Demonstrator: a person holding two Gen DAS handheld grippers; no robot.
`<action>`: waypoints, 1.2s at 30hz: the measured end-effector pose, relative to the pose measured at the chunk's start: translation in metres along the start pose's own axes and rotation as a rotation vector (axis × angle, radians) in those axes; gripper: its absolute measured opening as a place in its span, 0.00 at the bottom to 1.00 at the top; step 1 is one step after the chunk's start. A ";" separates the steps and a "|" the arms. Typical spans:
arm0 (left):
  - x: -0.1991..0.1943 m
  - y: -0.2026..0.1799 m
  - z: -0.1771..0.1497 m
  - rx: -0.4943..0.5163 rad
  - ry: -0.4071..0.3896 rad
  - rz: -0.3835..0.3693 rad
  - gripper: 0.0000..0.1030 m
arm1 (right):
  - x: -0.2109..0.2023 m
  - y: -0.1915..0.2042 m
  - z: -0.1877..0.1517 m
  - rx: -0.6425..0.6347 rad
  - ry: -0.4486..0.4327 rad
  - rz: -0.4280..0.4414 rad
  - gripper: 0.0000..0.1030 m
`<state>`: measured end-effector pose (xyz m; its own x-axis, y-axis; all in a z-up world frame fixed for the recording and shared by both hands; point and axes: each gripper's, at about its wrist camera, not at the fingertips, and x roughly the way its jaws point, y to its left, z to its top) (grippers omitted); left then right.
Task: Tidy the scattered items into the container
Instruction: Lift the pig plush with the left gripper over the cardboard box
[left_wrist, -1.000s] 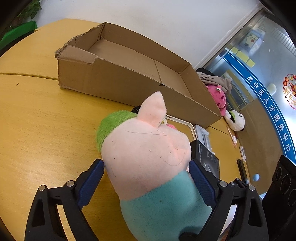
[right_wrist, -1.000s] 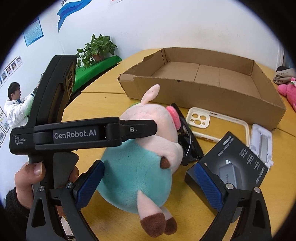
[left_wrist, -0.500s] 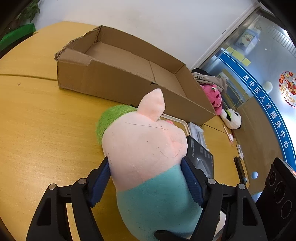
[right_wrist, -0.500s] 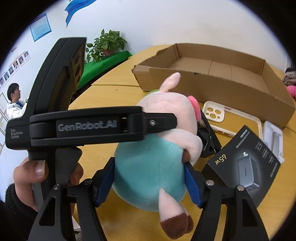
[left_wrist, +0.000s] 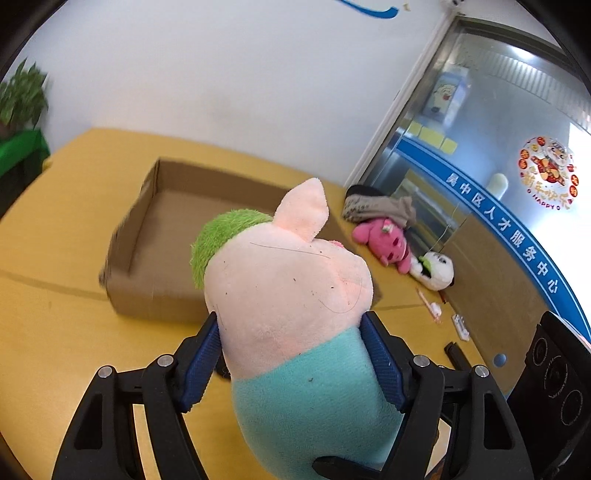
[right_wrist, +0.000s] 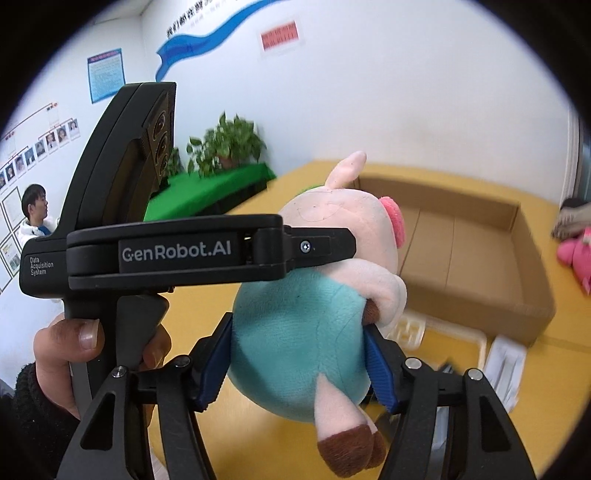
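1. The plush pig (left_wrist: 291, 306) is pinched at its teal body by both claws and hangs clear above the yellow table (left_wrist: 48, 229).
2. Left claw (left_wrist: 291, 365) and right claw (right_wrist: 299, 365) have just been closing; their blue pads press into the pig's sides.
3. The pig's long axis stands roughly upright, ear up, snout toward the cardboard box (left_wrist: 162, 236).
4. The box lies just beyond the pig, its top open, its inside bare.

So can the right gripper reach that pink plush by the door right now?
Probably not: the right gripper is shut on the pig plush, and the cardboard box lies before the pink plush.
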<state>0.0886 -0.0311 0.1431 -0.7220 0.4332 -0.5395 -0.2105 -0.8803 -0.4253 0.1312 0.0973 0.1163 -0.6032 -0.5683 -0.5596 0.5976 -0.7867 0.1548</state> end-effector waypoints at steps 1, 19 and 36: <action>-0.004 -0.004 0.014 0.020 -0.017 -0.005 0.76 | -0.004 0.000 0.011 -0.002 -0.020 -0.002 0.62; 0.034 0.001 0.250 0.213 -0.118 0.031 0.75 | 0.018 -0.064 0.226 0.085 -0.175 0.020 0.62; 0.220 0.145 0.278 0.079 0.150 0.087 0.74 | 0.220 -0.137 0.238 0.234 0.064 0.064 0.62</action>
<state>-0.2836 -0.1174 0.1647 -0.6344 0.3735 -0.6768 -0.2069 -0.9256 -0.3168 -0.2097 0.0227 0.1657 -0.5293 -0.6081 -0.5916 0.4902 -0.7884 0.3717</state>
